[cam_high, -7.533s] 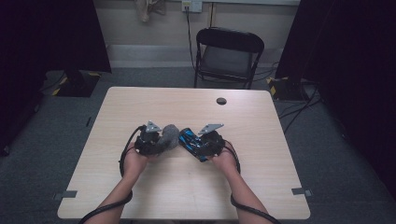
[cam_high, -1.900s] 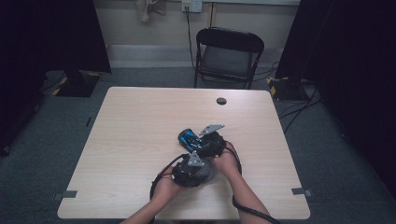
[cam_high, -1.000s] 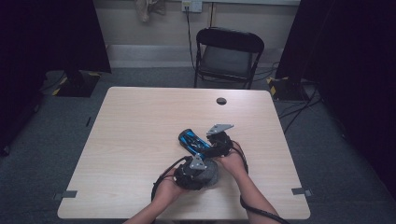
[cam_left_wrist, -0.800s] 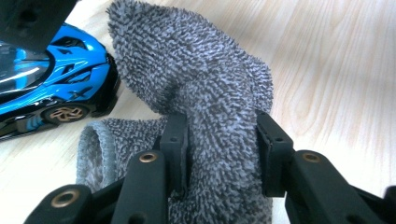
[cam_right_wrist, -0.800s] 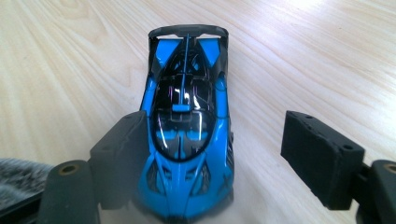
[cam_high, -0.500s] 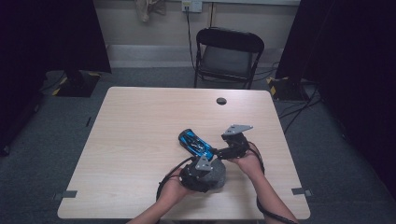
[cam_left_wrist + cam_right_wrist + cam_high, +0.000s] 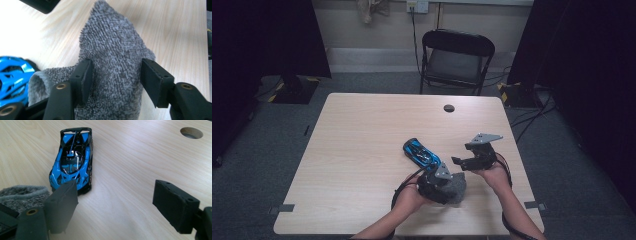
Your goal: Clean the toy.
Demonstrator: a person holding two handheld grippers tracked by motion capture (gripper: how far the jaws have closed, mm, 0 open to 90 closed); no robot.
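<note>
A grey fuzzy cloth [image 7: 459, 190] [image 7: 112, 50] lies bunched on the table near the front edge. My left gripper [image 7: 447, 186] [image 7: 116, 80] straddles it. Its jaws have just been opening and now stand apart, with the cloth loose between the pads [image 7: 83, 77]. A blue and black toy car [image 7: 421, 153] [image 7: 72, 162] rests on the table just left of the cloth. My right gripper [image 7: 457, 161] [image 7: 117, 195] hovers to the right of the car, pointing at it. Its jaws have opened a little wider and hold nothing.
The light wooden table [image 7: 362, 150] has a round cable hole [image 7: 449, 108] [image 7: 191, 132] near its far edge. A black folding chair [image 7: 457, 55] stands behind the table. Dark curtains flank the room.
My right gripper has drawn back to the right, away from the car, which stays put. The left gripper has shifted slightly right with the cloth and its jaws have parted.
</note>
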